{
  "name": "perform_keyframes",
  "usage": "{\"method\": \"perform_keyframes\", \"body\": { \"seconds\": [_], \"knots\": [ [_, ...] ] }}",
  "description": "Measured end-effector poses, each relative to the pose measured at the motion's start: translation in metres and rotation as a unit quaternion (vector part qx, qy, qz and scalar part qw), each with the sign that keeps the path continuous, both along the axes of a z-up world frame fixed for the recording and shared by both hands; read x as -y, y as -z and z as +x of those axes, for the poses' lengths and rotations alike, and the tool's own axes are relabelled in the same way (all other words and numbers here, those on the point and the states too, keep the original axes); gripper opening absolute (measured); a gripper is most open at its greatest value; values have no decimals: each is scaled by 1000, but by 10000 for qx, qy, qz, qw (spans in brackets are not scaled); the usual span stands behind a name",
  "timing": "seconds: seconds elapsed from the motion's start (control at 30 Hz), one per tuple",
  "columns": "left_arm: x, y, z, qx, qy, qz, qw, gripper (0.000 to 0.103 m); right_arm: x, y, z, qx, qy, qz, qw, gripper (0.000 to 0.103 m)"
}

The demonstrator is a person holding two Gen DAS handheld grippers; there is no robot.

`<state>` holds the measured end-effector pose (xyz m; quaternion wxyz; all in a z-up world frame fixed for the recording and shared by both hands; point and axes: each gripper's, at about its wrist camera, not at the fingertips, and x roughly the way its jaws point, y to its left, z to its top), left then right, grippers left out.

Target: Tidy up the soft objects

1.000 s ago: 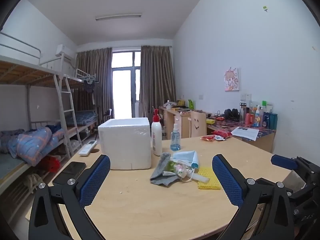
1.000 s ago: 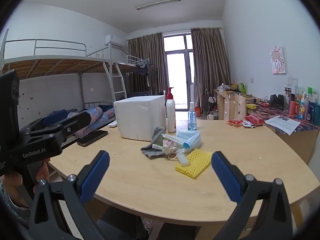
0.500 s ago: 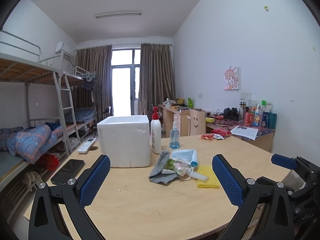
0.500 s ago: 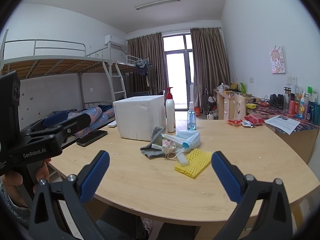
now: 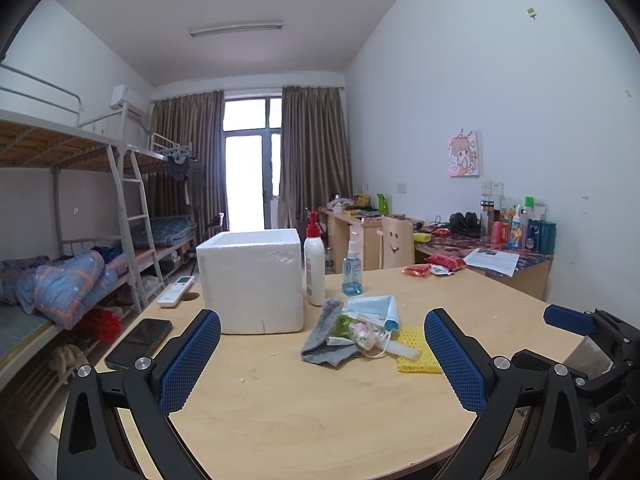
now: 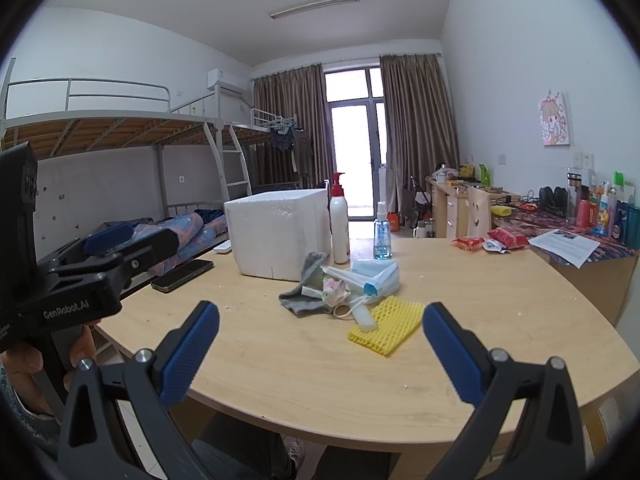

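Left wrist view: left gripper (image 5: 322,354) spread wide, empty, grey sock (image 5: 326,338), blue mask (image 5: 374,310), yellow foam net (image 5: 416,354) heaped ahead; right gripper (image 6: 320,350) likewise

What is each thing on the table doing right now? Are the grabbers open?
left gripper: open, empty
right gripper: open, empty
foam box: upright, no lid
gray sock: crumpled, in the pile
blue mask: folded, on the pile
yellow mesh: flat
pump bottle: upright
spray bottle: upright, capped

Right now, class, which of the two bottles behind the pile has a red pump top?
The taller white bottle beside the foam box; the small blue spray bottle has a clear top.
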<state>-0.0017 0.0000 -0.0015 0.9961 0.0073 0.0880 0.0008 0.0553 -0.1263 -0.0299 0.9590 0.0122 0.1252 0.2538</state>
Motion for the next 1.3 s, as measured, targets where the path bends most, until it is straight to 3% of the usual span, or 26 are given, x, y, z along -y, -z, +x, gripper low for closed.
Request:
{"method": "perform_keyframes", "body": {
  "seconds": [0.27,0.57,0.73,1.3],
  "knots": [
    [-2,3,7,-162,89,-51,9998,102,-2,0,1,-15,7,-12,10000,103],
    [-7,2,7,22,-82,-63,9999,102,-6,-2,7,-36,-37,-35,10000,103],
    [-15,3,19,-196,2,-266,9995,102,-8,-2,11,-71,-40,-59,9999,103],
    [-19,16,65,-661,74,-229,9975,102,-11,2,53,-458,17,-167,9988,103]
  ]
}}
